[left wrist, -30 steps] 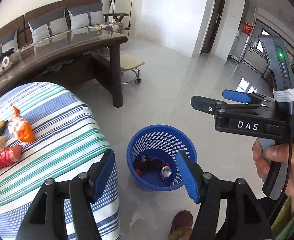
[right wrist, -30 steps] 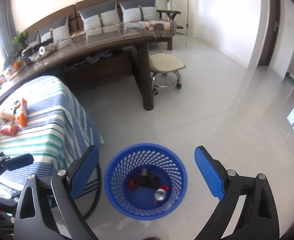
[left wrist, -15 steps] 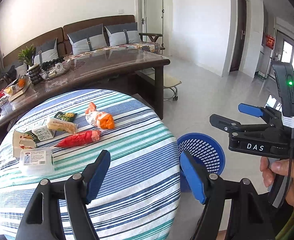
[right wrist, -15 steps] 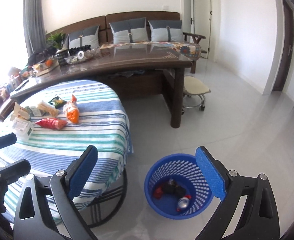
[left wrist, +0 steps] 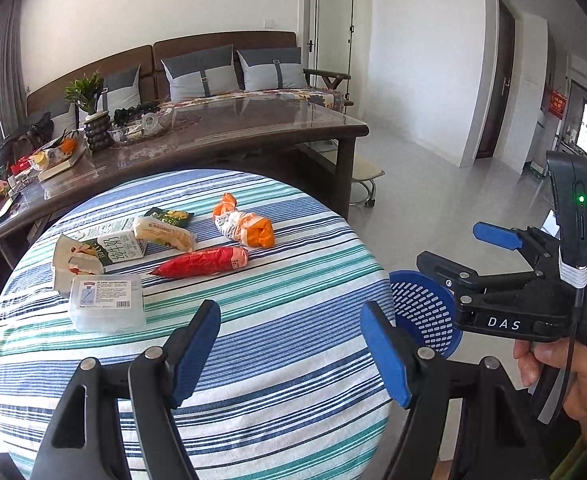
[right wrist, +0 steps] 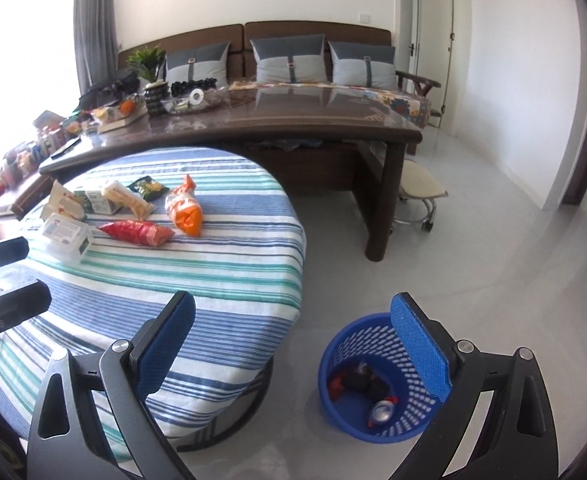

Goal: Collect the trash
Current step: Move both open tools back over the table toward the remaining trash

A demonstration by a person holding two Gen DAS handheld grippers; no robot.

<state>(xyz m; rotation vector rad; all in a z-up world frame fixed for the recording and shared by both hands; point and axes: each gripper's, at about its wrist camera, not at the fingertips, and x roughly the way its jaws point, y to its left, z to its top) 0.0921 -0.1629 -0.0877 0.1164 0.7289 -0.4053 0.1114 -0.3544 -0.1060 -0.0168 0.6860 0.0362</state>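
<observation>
A round table with a striped cloth [left wrist: 253,360] carries trash: a red snack bag [left wrist: 203,261], an orange wrapper [left wrist: 245,227], a clear plastic box [left wrist: 107,302], a milk carton [left wrist: 119,245], a pale wrapped bar [left wrist: 163,234] and a green packet [left wrist: 169,215]. The same items show in the right wrist view, with the red bag [right wrist: 137,233] and orange wrapper [right wrist: 185,208]. A blue mesh bin [right wrist: 377,376] on the floor holds a can [right wrist: 381,412] and dark scraps. My left gripper [left wrist: 291,354] is open and empty over the table's near side. My right gripper [right wrist: 293,356] is open and empty above the gap between table and bin.
A long dark wooden table [left wrist: 213,140] with a plant, fruit and clutter stands behind the round table. A sofa with grey cushions [right wrist: 289,64] lines the back wall. A small stool [right wrist: 419,196] sits by the dark table's leg. White tiled floor [right wrist: 493,260] spreads to the right.
Both grippers have swung up and left from over the blue bin toward the striped table. The trash on the table has come into full view. Both stayed open.
</observation>
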